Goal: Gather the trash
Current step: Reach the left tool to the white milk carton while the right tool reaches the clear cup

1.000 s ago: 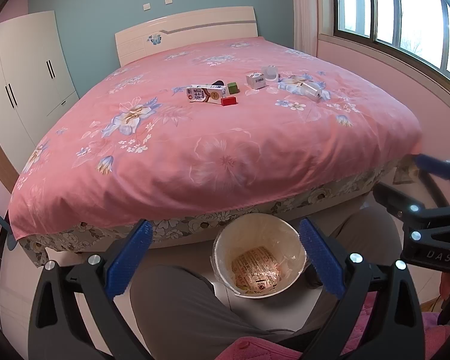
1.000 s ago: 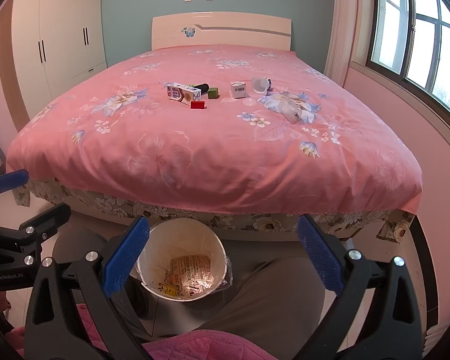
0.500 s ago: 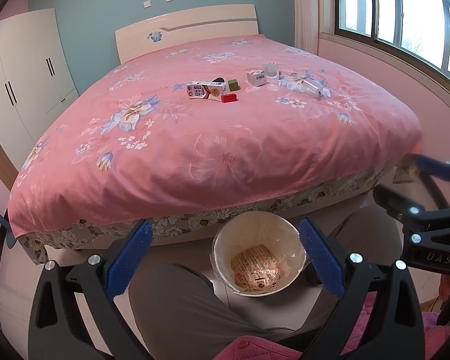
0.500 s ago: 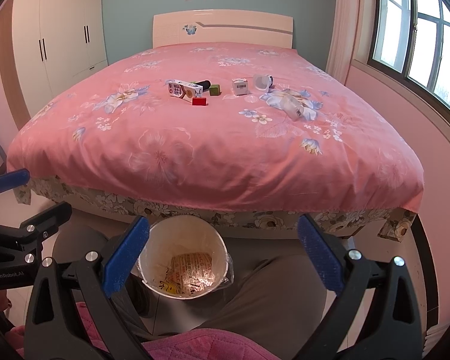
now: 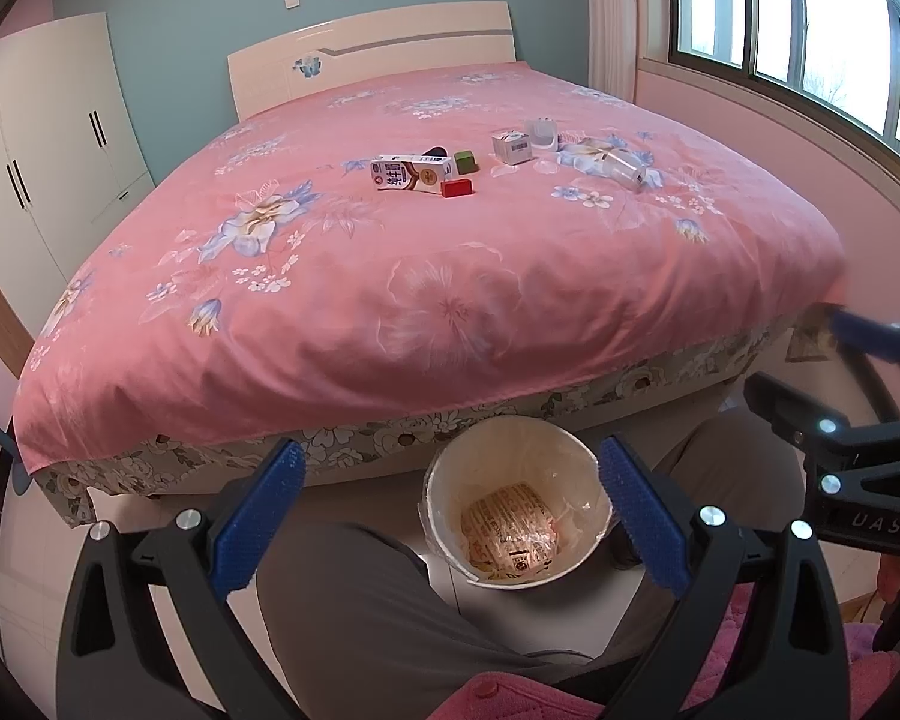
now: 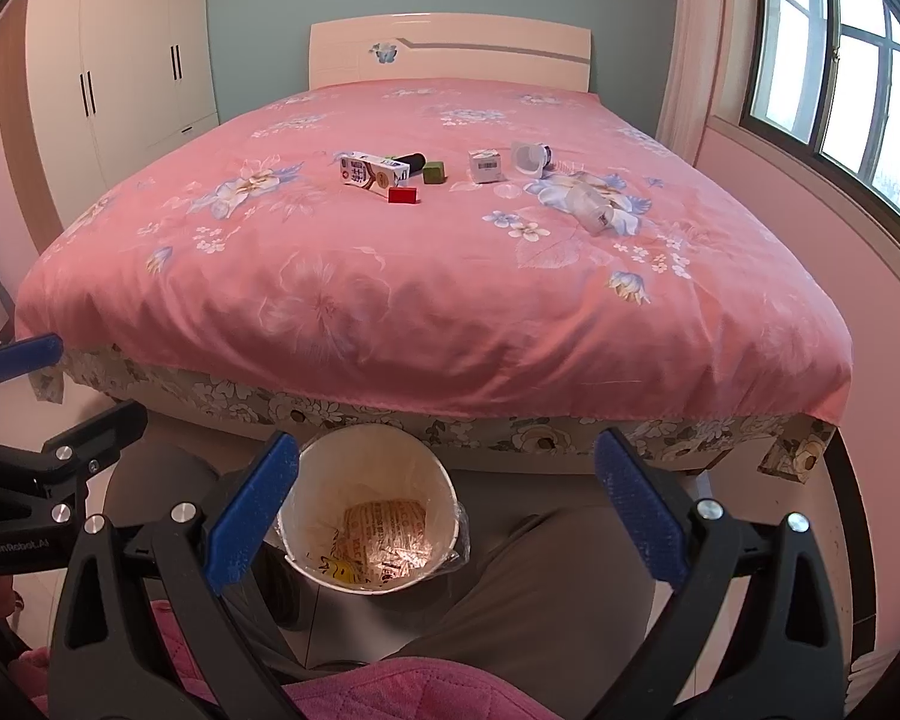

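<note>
The big bed with its pink flowered cover (image 6: 390,300) fills the room, and everything left to gather lies in a loose row across its middle, nearer the headboard than the foot edge. Below the foot edge, on the floor between the seated person's grey-trousered knees (image 5: 360,600), stands the round white bin with a clear liner (image 6: 444,480); a printed paper wrapper (image 6: 390,531) already lies in its bottom.

Both tools hang low over the lap with nothing in them: the left gripper (image 5: 450,516) and the right gripper (image 6: 447,510) each have their blue-padded jaws spread wide. I'd judge this a pause between pick-ups, with most of the job ahead. The next move calls for a long reach over the foot of the bed, since every piece lies well away from the bin.

In the row, from the wardrobe side towards the window side: a white and brown milk carton on its side (image 6: 373,171), a dark cylinder (image 6: 413,163) just behind it, a flat red box (image 6: 403,195) in front, a small green cube (image 6: 434,173), a small white box with a barcode (image 6: 486,165), a tipped white plastic cup (image 6: 529,157), and a clear plastic bottle on its side (image 6: 589,205).

The right wrist view shows the cup's open mouth and a yellow scrap in the bin; the left view shows the cup only as a pale shape.
</note>
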A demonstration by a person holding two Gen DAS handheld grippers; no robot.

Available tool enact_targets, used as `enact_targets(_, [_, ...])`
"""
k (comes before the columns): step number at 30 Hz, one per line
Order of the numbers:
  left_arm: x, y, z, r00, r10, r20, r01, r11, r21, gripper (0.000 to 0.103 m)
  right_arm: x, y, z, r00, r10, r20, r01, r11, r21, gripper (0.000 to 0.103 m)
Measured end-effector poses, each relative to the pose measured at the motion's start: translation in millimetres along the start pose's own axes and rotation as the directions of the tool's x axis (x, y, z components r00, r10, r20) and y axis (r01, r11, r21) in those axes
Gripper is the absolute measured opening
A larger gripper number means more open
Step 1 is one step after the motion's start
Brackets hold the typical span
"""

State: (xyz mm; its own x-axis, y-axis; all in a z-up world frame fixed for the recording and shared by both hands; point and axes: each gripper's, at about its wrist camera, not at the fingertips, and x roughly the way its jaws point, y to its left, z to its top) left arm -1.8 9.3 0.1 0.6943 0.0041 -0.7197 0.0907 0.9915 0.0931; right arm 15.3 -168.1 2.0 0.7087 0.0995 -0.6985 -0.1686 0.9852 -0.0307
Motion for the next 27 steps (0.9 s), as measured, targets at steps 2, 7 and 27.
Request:
enact_targets(2, [4, 0, 3, 1.000, 0.001, -0.007, -0.001, 1.000, 0.001, 0.100, 4, -2, 3, 1.000, 0.000, -0.004, 0.000, 1.000, 0.001, 0.096])
enact_targets(7, [19, 0, 25, 1.000, -0.005, -0.025, 0.005, 1.000, -0.006, 0.100, 16, -8, 16, 1.000, 0.004, -0.017, -0.004, 1.000, -0.002, 0.096])
enact_targets(27, [114, 25, 183, 0.998, -0.012, -0.057, 0.009, 0.999, -0.044, 0.100, 79, -98, 158, 0.993, -0.114, 0.035, 0.114, 0.993, -0.003, 0.096])
